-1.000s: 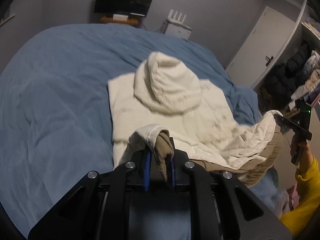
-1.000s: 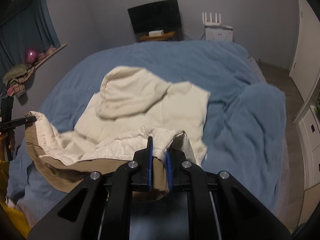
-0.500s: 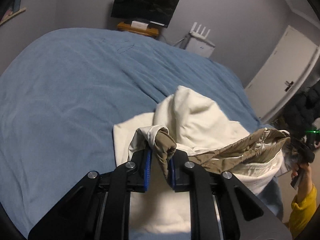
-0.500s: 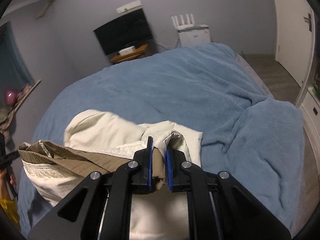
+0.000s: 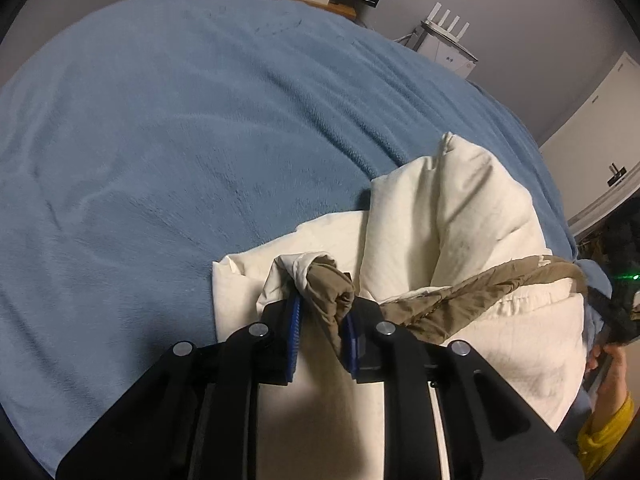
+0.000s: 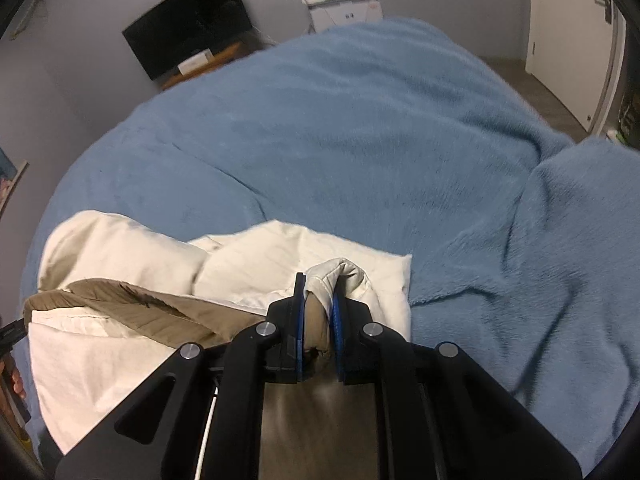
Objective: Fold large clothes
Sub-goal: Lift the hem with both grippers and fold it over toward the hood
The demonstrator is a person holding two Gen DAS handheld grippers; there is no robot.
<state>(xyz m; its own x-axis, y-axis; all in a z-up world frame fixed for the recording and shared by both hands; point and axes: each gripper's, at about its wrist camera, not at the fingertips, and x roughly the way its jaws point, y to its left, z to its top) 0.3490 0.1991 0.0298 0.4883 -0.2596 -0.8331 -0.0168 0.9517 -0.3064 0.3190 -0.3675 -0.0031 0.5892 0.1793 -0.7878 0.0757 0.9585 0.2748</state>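
A cream hooded jacket [image 5: 460, 216] with a tan lining lies on the blue bed. My left gripper [image 5: 322, 312] is shut on a bunched corner of its hem, cream outside and tan inside. My right gripper [image 6: 318, 300] is shut on the other hem corner of the jacket [image 6: 120, 248]. The hem stretches between the two grippers as a tan band [image 5: 480, 284], lifted over the jacket's upper part. The hood bulges beyond it [image 6: 116, 240]. The lower body of the jacket hangs under both grippers.
The blue fleece blanket [image 5: 180, 140] covers the whole bed, with a raised fold at the right [image 6: 580, 240]. A wall TV [image 6: 188, 20], a white router [image 6: 340, 4] and a white door [image 5: 592, 120] stand beyond the bed.
Both grippers have carried the hem forward over the jacket toward the hood. The bottom half now covers most of the body, and the hood is squashed up beyond the hem.
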